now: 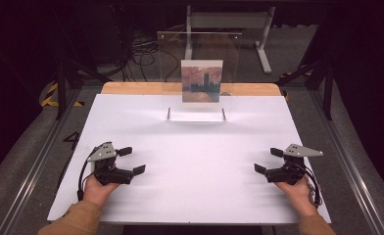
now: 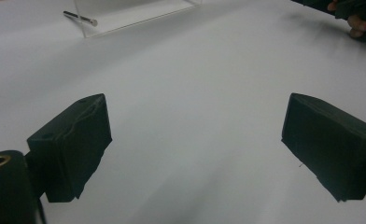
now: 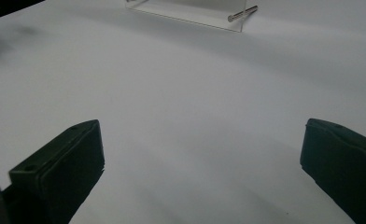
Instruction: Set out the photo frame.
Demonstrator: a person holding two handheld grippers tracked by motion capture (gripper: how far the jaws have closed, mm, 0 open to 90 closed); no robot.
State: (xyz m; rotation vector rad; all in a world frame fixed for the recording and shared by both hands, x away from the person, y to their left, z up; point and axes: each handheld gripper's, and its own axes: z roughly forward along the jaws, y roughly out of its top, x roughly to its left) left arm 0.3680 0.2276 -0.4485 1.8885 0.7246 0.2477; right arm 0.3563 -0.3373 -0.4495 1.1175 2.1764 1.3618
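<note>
your left gripper [image 1: 131, 160] and right gripper [image 1: 270, 160] sit low over the white table [image 1: 195, 147], jaws spread, holding nothing. clear stand [image 1: 198, 73] at far edge carries a picture [image 1: 202, 81], maybe a painting.

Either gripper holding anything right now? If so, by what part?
Nothing is held. The left gripper and the right gripper both have their jaws wide apart over the bare white table, far from the clear picture stand.

Far centre: we see the stand [image 1: 198, 78] upright on the table [image 1: 190, 147].
Near corners: left gripper [image 1: 131, 160], right gripper [image 1: 268, 160], well apart.
</note>
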